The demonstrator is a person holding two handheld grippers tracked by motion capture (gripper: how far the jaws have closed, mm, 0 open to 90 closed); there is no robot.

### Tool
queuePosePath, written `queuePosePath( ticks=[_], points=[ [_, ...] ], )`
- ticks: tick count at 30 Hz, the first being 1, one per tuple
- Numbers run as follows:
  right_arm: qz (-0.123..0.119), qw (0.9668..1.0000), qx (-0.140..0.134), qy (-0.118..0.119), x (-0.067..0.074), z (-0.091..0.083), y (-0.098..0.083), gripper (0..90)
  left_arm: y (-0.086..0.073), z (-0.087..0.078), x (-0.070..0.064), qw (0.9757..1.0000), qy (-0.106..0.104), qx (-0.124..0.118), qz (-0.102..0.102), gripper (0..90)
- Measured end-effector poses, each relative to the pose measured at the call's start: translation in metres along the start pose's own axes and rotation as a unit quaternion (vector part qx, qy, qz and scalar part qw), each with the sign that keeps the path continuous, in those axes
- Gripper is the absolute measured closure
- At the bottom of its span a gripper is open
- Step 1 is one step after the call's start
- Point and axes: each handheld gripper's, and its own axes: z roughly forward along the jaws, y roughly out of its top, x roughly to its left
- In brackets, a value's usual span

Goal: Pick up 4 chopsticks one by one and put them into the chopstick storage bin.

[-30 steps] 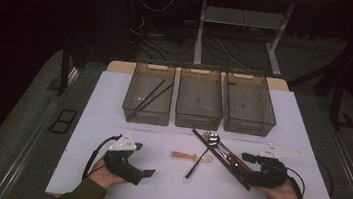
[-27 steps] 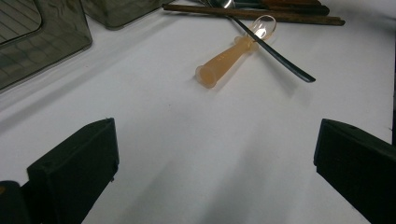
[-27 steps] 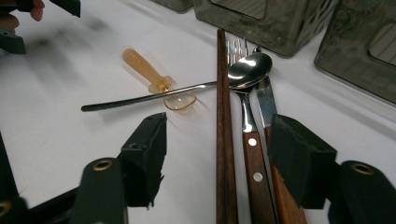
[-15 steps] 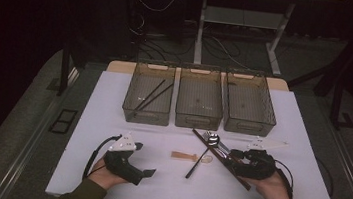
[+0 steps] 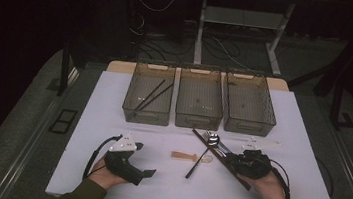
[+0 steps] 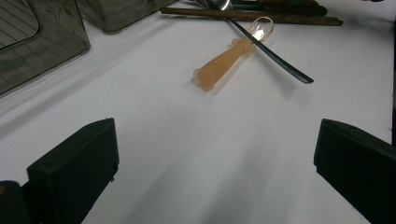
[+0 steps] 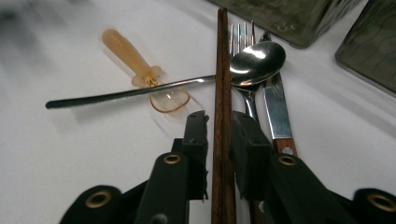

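**Ana:** Dark floor all round, and one white tabletop (image 5: 113,102) with three smoked plastic bins (image 5: 199,103) along its far edge. The left bin already has a pair of chopsticks (image 5: 150,98) in it.

**Ben:** So what is the right gripper (image 7: 218,128) after?

**Ana:** The brown wooden chopsticks (image 7: 221,84) near the tabletop's right front, in a small heap of cutlery. From the right gripper view they run straight up the gap between the two black jaws, which have just been closing and now sit narrow on either side of the wood. I judge them as good as clamped on it, though I can't see firm pad contact.

**Ben:** What sits around them?

**Ana:** A steel spoon (image 7: 256,58) lies across them farther up, with a fork (image 7: 243,42) and a wooden-handled knife (image 7: 276,109) just to the right. An amber baby spoon (image 7: 140,70) lies to the left.

**Ben:** How should the lift go?

**Ana:** I'd close fully, keep both sticks together, then draw them back and up slowly so the spoon slides off rather than flicking away.

**Ben:** And the left gripper (image 5: 129,167)?

**Ana:** Resting near the front left edge, jaws wide apart over bare tabletop, holding nothing.
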Motion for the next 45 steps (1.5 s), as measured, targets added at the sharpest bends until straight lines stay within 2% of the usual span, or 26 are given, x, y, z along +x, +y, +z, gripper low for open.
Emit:
queuePosePath(
  ticks=[20,39,45],
  points=[
    [-0.032,0.9989,0.033,-0.009,0.003,0.009,-0.004,83.8,0.0,0.0,0.001,1.0,-0.003,-0.002,-0.003,0.0],
    [-0.044,0.998,0.042,-0.013,0.006,0.011,-0.005,83.4,0.0,0.0,0.0,1.0,-0.005,-0.003,-0.006,0.0],
    [-0.055,0.9968,0.056,-0.013,0.01,0.017,-0.007,83.0,0.0,-0.001,0.001,1.0,-0.006,-0.003,-0.005,0.0]
  ],
)
